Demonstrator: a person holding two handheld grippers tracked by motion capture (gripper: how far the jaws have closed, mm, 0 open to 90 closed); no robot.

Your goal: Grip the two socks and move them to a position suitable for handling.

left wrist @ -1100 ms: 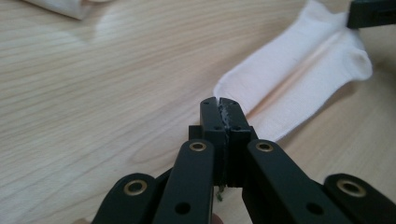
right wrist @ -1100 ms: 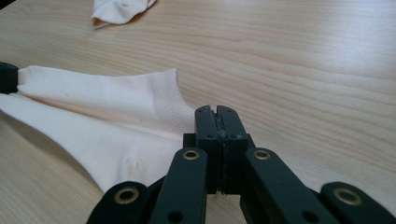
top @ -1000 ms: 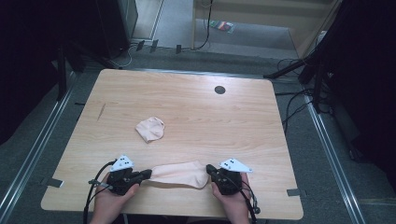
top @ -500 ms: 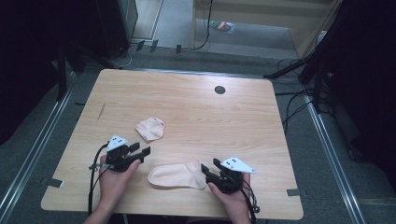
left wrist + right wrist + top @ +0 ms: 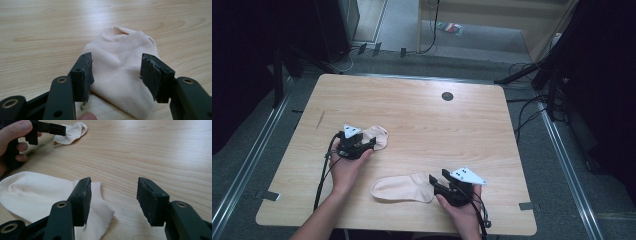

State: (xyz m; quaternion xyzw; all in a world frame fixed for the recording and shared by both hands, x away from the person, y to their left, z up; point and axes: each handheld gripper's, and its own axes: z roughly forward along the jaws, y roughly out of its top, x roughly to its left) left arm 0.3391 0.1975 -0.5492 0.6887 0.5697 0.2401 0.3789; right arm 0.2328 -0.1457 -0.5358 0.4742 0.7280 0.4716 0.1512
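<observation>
**Both tongs spread, one sock before each**

Left gripper [image 5: 371, 144]: jaws spread, nothing pinched. They have just been opening. In the left gripper view the crumpled sock [image 5: 123, 75] lies between the two pads, its ribbed cuff pointing away from the camera; the left pad sits at the cloth's edge, the right pad stands apart from it. Neither presses. In the high view this gripper sits at the table's left middle, its tips at the near edge of the crumpled sock [image 5: 376, 136]. The left hand [image 5: 346, 167] wraps the body from below, cable trailing back toward the near edge.

Right gripper [image 5: 436, 183]: jaws spread, gripping nothing. They too have been opening within the last second. In the right gripper view the left jaw stands over the cuff end of the flat sock [image 5: 37, 195]; bare wood shows between the pads. High view: the flat sock [image 5: 403, 188] is laid out lengthwise near the front edge, its right end just beside the jaw tips. The right hand [image 5: 462, 212] holds the gripper from the near side.

The two socks lie well apart on the wooden table [image 5: 437, 130]. A dark round hole [image 5: 447, 96] sits toward the far edge.
</observation>
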